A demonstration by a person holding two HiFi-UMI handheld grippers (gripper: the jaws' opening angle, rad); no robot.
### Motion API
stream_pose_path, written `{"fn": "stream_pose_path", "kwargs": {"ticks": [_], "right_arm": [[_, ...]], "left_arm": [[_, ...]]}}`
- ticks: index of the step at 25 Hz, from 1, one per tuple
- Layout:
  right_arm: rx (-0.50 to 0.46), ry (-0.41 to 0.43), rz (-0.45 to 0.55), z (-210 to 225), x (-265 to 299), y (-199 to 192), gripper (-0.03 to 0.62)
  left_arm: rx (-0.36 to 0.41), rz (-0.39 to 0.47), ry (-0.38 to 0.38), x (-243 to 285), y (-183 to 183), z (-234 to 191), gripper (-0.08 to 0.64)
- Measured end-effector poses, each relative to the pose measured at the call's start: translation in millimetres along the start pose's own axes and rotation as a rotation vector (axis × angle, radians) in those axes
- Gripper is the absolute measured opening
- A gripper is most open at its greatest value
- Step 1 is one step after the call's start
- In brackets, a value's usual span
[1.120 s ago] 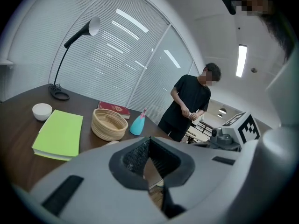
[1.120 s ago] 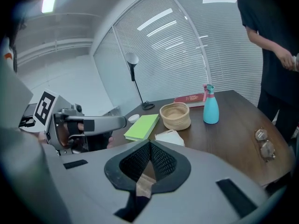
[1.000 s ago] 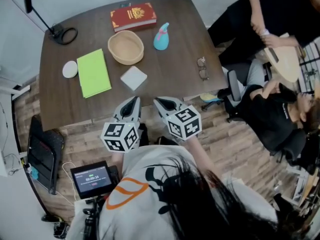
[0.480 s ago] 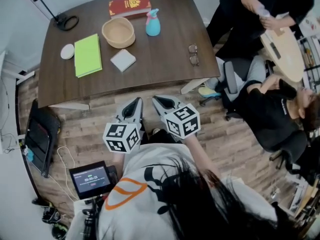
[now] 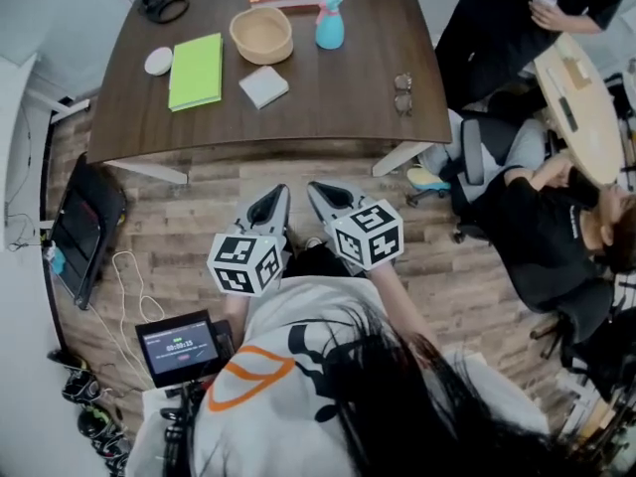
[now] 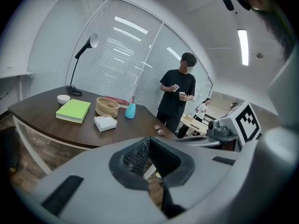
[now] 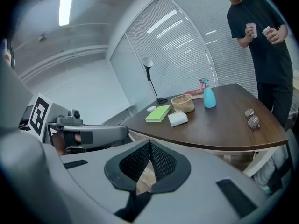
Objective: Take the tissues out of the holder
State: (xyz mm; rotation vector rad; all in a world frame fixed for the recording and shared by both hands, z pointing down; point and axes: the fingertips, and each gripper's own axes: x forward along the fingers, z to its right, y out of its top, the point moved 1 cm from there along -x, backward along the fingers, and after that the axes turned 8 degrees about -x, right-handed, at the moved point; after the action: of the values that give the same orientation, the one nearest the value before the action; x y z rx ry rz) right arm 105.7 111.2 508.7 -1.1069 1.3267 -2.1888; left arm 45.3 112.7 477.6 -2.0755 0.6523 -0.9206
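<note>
Wicker round basket point(image 5: 261, 34) near square white holder point(image 5: 263, 85)

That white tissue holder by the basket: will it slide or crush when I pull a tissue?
Likely light: the white tissue holder is small and low, so it may lift or slide on the smooth table. Its top looks soft and rumpled, so probably crushable.
</note>
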Motion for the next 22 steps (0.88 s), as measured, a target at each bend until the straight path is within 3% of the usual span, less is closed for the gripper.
{"fn": "stream_pose_path", "kwargs": {"ticks": [22], "right_arm": [[-0.014,0.019,0.004,3.9,12.1,3.3,0.011]], "left_arm": [[0.024,0.008,0.024,3.4,3.0,-9.5,0.0]]}}
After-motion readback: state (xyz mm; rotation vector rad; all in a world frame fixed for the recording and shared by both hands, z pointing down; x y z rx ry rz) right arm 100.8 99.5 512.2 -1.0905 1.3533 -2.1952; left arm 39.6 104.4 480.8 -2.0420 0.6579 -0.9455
